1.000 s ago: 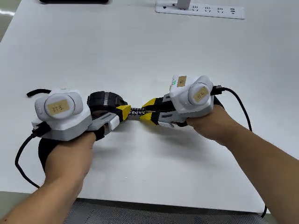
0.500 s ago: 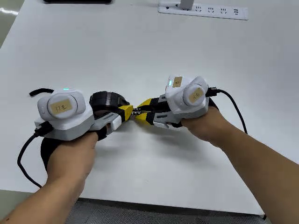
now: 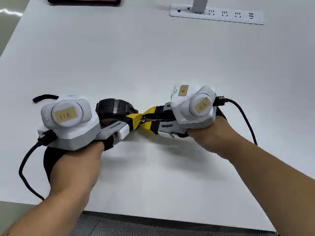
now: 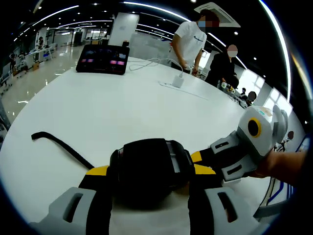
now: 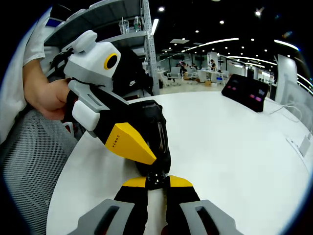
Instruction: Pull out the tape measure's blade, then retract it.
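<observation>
White table (image 3: 147,49). Power strip (image 3: 216,13) at far edge. Lit tablet (image 4: 102,59) far corner. Person (image 4: 188,44) in white beyond.

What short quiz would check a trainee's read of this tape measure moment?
1. True or false: the left gripper is shut on the tape measure.
2. What do the right gripper's fingers pinch? A) the blade tip B) a pen C) a cup
3. Fill in: at the far edge of the table in the head view lies a white ____.
Key: 1 true; 2 A; 3 power strip.
</observation>
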Motion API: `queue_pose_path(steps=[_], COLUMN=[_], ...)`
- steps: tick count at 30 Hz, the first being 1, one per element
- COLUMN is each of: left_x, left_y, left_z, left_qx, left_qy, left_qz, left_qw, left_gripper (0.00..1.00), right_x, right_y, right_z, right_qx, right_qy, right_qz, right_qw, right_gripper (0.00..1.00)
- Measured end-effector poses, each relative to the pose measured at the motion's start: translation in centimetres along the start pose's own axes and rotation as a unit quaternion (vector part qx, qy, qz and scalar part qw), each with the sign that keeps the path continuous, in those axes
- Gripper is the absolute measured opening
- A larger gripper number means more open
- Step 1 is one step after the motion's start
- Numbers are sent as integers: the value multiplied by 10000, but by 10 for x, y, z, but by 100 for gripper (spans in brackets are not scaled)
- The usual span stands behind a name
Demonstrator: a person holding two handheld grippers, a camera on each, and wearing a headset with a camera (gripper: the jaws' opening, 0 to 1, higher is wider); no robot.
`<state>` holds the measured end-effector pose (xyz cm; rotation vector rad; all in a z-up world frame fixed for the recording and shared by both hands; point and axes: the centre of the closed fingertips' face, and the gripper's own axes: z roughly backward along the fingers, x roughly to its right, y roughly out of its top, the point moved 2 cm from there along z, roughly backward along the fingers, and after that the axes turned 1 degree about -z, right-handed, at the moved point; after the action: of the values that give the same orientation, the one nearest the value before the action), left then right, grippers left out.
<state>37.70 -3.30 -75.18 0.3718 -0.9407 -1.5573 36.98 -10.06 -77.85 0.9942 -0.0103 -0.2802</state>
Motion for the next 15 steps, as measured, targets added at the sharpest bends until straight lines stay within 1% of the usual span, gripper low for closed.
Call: queue_pose_path(steps=[15], left_x=[0], left_y=[0], left_z=[0], left_qx=[-6], left_qy=[-10], left_qz=[5], left_qw=[10000], left_gripper=[59], right_x=[-1], right_y=[0], right_z=[0], right_qx=[-22], right_qy=[-54], right_qz=[7], right_qw=[10000], right_gripper=[11])
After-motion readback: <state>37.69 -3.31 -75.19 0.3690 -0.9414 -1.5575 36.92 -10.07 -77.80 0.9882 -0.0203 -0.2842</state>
